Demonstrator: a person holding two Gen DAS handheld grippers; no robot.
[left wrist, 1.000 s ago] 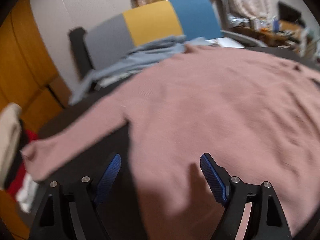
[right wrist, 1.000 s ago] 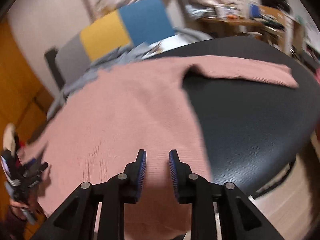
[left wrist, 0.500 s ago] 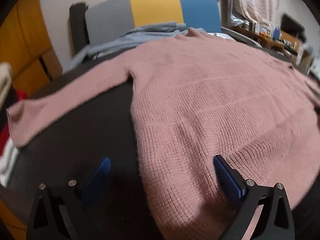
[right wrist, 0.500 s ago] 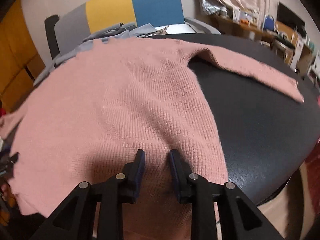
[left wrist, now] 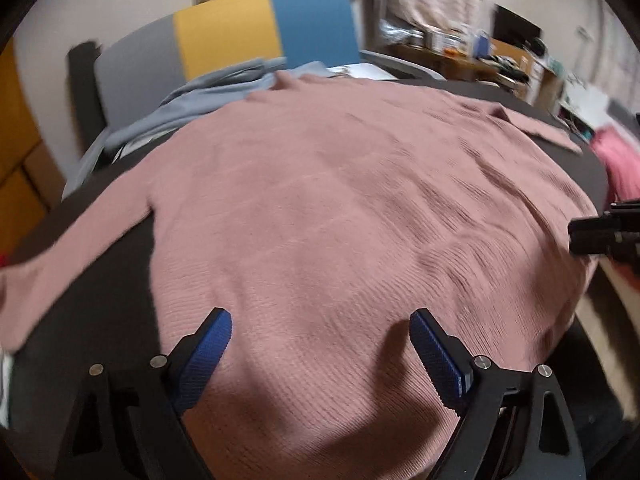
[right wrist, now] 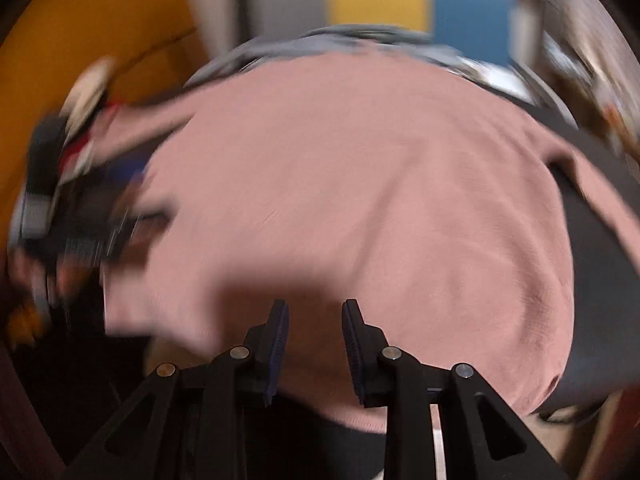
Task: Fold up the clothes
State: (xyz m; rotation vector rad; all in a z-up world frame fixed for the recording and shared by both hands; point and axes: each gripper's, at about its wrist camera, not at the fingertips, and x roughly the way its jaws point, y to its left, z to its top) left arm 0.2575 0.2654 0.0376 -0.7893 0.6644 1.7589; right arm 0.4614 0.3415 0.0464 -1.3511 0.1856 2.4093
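Pink sweater (left wrist: 340, 208) lies spread flat on the black counter (left wrist: 100, 312), both sleeves out to the sides; no fold visible in it, so all folds remain. Your left gripper (left wrist: 320, 340) hovers wide open over the near hem. Your right gripper (right wrist: 314, 326) is narrowly parted, holding nothing.

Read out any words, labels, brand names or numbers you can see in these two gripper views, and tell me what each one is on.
No text can be read in either view.
pink sweater: plain knit, no tag or print showing.
chair back: grey, yellow and blue panels, no lettering.
cluttered shelf: boxes and items that may carry print, too small and blurred to read.
The right wrist view is motion-blurred throughout.
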